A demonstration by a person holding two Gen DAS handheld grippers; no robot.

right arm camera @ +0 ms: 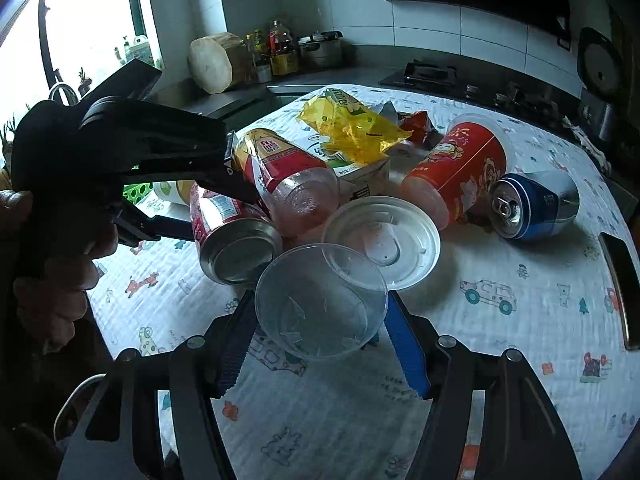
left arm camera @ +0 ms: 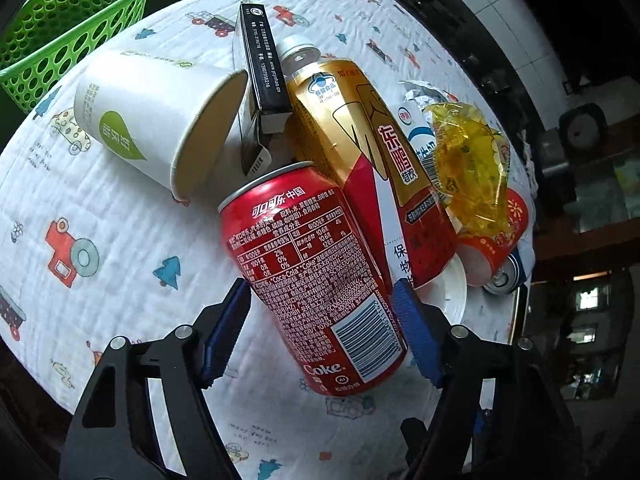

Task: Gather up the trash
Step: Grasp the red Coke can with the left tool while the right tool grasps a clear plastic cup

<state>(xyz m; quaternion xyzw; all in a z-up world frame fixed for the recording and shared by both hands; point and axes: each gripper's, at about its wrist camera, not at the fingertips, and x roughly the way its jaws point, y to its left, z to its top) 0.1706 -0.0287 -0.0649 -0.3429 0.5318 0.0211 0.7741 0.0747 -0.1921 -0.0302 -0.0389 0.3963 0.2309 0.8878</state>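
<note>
A pile of trash lies on a table with a printed white cloth (left arm camera: pixel 120 216). My left gripper (left arm camera: pixel 320 296) has its blue pads on both sides of a red Coke can (left arm camera: pixel 308 264), which also shows in the right wrist view (right arm camera: pixel 236 236). My right gripper (right arm camera: pixel 320 312) has its pads on both sides of a clear plastic cup (right arm camera: pixel 320 300). Behind lie a gold-and-red bottle (left arm camera: pixel 360 152), a white paper cup (left arm camera: pixel 152 116), a black box (left arm camera: pixel 260 68), a yellow wrapper (left arm camera: pixel 468 168), a red cup (right arm camera: pixel 460 172), a blue can (right arm camera: pixel 532 206) and a white lid (right arm camera: pixel 384 236).
A green mesh basket (left arm camera: pixel 68 20) stands beyond the table's far left edge. A milk carton (right arm camera: pixel 360 168) lies under the yellow wrapper. A kitchen counter with a stove (right arm camera: pixel 432 74), jars and a wooden block (right arm camera: pixel 216 62) runs behind the table.
</note>
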